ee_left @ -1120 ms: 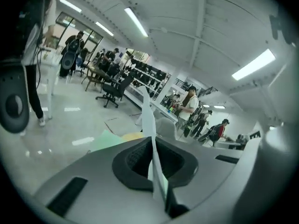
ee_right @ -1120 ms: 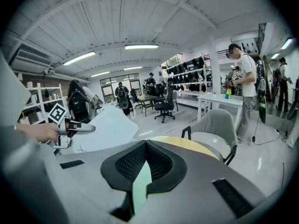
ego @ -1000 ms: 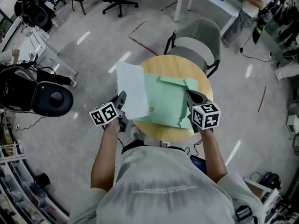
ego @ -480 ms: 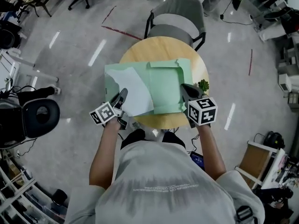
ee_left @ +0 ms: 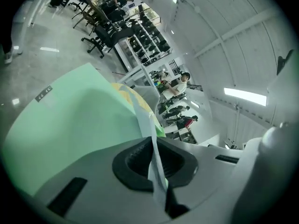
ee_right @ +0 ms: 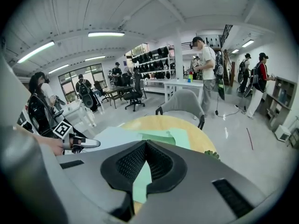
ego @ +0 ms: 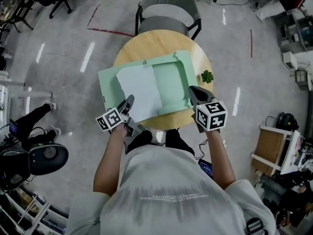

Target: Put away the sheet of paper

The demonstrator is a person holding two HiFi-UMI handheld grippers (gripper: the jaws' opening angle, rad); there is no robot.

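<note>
Head view: sheet (ego: 139,92) on open folder (ego: 172,82); left gripper (ego: 128,101) pinches sheet, right gripper (ego: 193,91) folder.

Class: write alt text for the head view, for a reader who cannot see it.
Seen from above, a person's left gripper pinches a white sheet of paper lying on an open green folder on a round table; the right gripper grips the folder's near edge.

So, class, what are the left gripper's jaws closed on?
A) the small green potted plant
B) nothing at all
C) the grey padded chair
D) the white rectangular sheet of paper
D: the left gripper view shows the left gripper with its jaws shut on the edge of the white rectangular sheet of paper.
</note>
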